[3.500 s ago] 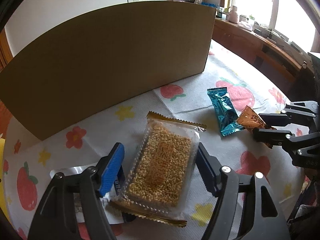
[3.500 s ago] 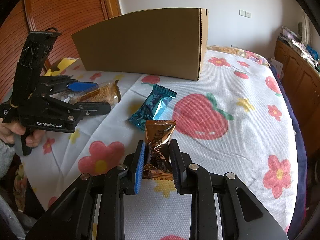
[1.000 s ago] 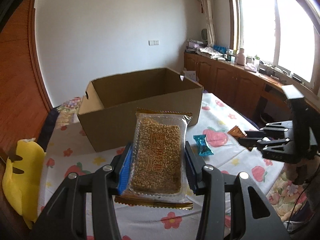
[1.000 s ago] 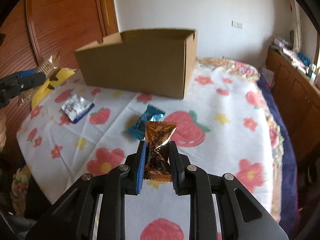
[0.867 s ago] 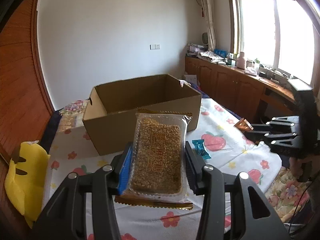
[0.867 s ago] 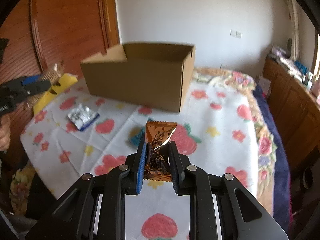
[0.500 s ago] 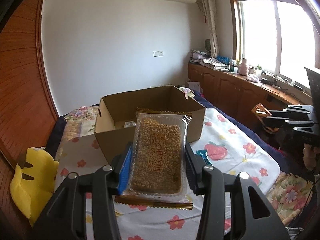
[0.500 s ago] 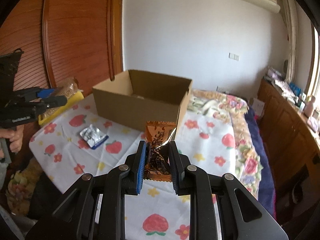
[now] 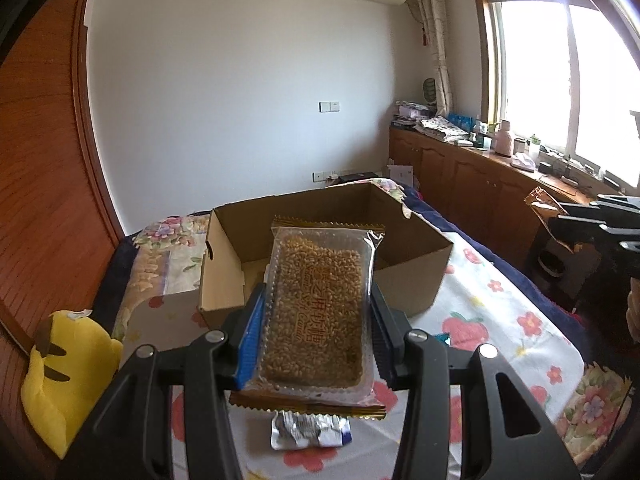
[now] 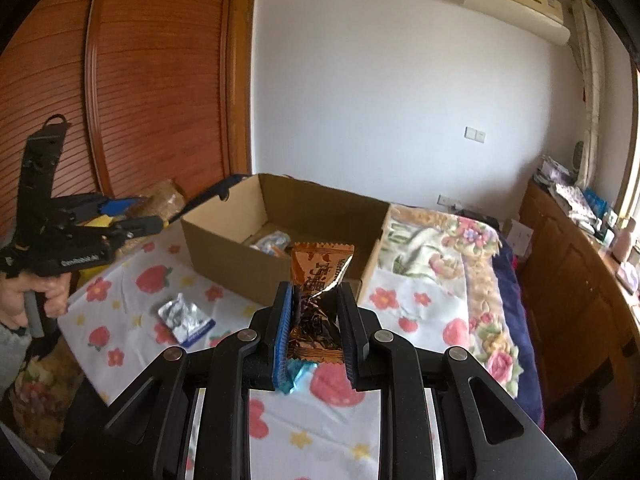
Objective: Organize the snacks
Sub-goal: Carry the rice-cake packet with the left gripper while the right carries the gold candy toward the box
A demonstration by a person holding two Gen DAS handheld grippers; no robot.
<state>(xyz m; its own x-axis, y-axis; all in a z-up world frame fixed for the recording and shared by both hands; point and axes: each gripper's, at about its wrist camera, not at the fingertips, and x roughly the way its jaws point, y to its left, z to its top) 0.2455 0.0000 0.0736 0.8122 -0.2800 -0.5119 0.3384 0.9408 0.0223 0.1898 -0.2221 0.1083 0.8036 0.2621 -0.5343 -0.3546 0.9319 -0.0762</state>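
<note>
The puffed-grain bar packet [image 9: 318, 312] is pinched between the pads of the left gripper [image 9: 316, 332], held in the air before the open cardboard box [image 9: 416, 264]. The right gripper [image 10: 316, 332] clamps an orange candy wrapper [image 10: 318, 292]. A silver-blue sachet [image 10: 184, 318] and a teal candy [image 10: 294, 376] lie on the strawberry tablecloth [image 10: 420, 312].

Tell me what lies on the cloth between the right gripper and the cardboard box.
In the right wrist view, a teal candy wrapper lies under the right gripper, short of the cardboard box; a silver packet lies to the left.
</note>
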